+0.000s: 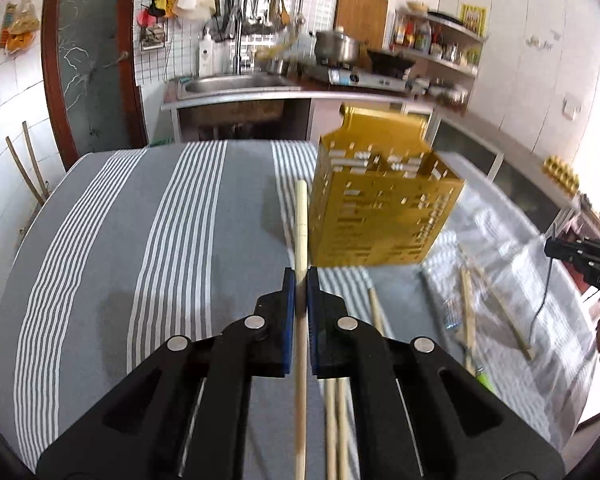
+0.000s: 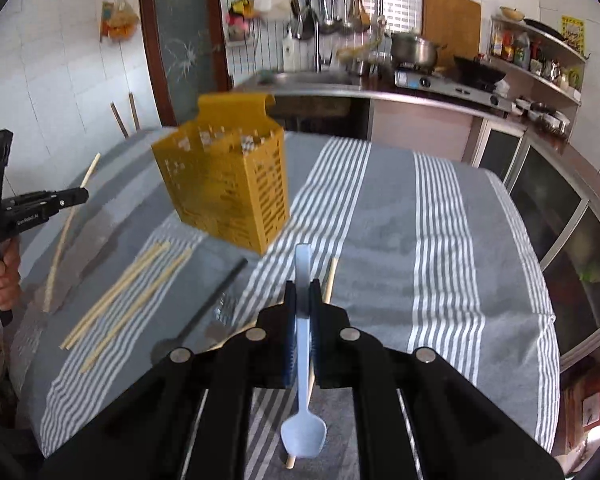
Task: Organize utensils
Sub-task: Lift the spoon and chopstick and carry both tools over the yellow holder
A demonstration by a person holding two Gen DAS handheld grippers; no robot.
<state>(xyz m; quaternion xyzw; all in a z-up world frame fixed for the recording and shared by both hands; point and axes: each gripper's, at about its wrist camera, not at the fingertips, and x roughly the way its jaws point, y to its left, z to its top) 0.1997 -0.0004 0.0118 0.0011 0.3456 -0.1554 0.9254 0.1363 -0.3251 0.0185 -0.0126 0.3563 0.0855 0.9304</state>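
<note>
My left gripper [image 1: 300, 276] is shut on a pale wooden chopstick [image 1: 301, 216], held off the table and pointing away beside the yellow slotted utensil holder [image 1: 384, 200]. My right gripper [image 2: 302, 290] is shut on the handle of a light blue plastic spoon [image 2: 303, 432], whose bowl hangs toward the camera. The holder [image 2: 224, 188] stands upright on the striped cloth, ahead and to the left in the right wrist view. The left gripper [image 2: 82, 196] with its chopstick [image 2: 66, 236] shows at the left edge there. The right gripper [image 1: 556, 248] shows at the right edge of the left wrist view.
Several loose chopsticks [image 2: 128, 292] and a dark-handled utensil [image 2: 220, 292] lie on the grey striped tablecloth [image 2: 440, 240] near the holder. One more chopstick [image 2: 330, 280] lies under the spoon. A kitchen counter with sink [image 1: 236, 84] and stove [image 1: 364, 76] runs behind the table.
</note>
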